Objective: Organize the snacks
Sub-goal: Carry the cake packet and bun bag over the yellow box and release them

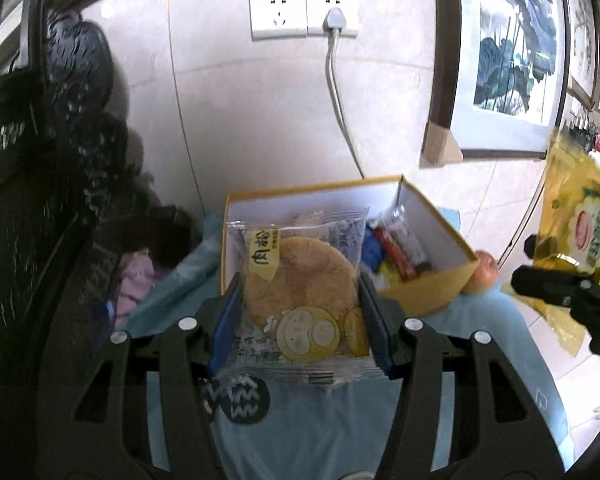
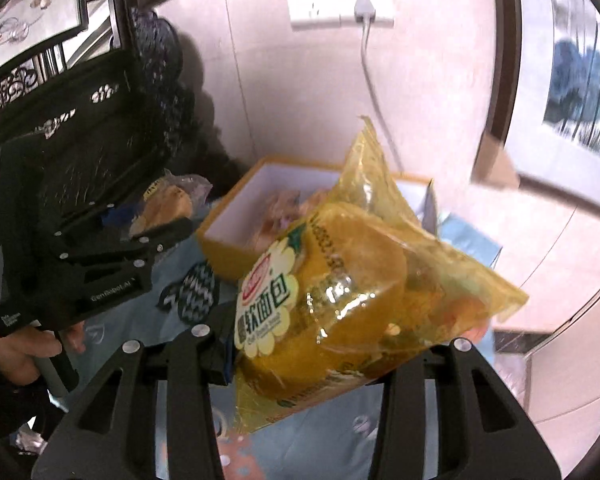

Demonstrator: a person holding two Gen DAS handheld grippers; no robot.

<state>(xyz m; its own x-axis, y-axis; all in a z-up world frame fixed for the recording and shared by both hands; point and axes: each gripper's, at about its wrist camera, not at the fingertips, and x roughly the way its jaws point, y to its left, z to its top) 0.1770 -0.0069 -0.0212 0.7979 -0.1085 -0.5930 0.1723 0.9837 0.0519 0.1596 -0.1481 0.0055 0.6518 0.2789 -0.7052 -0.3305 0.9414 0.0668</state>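
My left gripper [image 1: 298,300] is shut on a clear-wrapped round biscuit packet [image 1: 300,280], held just in front of and above the near edge of an open yellow box [image 1: 424,220] with a white inside. The box holds several small snacks, among them a red-wrapped bar [image 1: 396,252]. My right gripper [image 2: 320,344] is shut on a yellow bag of soft bread [image 2: 340,280], held above the blue cloth, right of the box [image 2: 236,216]. The bread bag [image 1: 576,228] and right gripper also show at the right edge of the left wrist view. The left gripper [image 2: 148,236] shows at left in the right wrist view.
A blue cloth [image 1: 320,420] covers the table. An apple [image 1: 485,276] lies against the box's right side. A black mesh basket [image 2: 80,152] stands at left. A wall socket with a plugged cable [image 1: 332,20] and a framed painting [image 1: 508,40] are behind.
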